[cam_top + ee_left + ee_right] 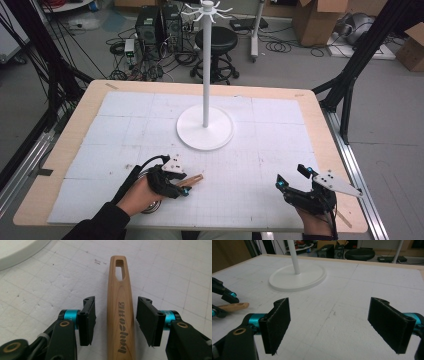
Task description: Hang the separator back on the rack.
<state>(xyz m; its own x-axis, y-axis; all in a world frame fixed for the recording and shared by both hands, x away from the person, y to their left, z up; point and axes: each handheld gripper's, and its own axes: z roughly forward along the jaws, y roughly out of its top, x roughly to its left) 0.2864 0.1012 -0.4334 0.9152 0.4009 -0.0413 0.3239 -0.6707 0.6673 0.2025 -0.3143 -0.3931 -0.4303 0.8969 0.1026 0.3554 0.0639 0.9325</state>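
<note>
Worktop [280, 150]: white gridded sheet over a wooden board, flat and dry. No obstruction noted near the working area.

Stand [205, 65]: white pole rising from a round base at the centre of the worktop, with small hooks at its top. It sits well apart from both grippers.

Right gripper [293, 179]: held low over the near right of the worktop, jaws wide apart, nothing between them.

Left gripper [115, 320]: at the near left, jaws apart, one on each side of the wooden handle [120, 312] with a small gap on both sides. No contact yet.

Wooden handle: lying flat on the worktop, its slotted end [119, 268] pointing away from the left gripper toward the stand. What lies at its near end cannot be seen.

Assessment: the step in hand appears to be gripping the handle. Advised: keep it centred between the pads so both meet the wood together; close squarely on the straight printed section, not the narrowing slotted end; keep the slot free, as it likely serves for hanging on a hook.
</note>
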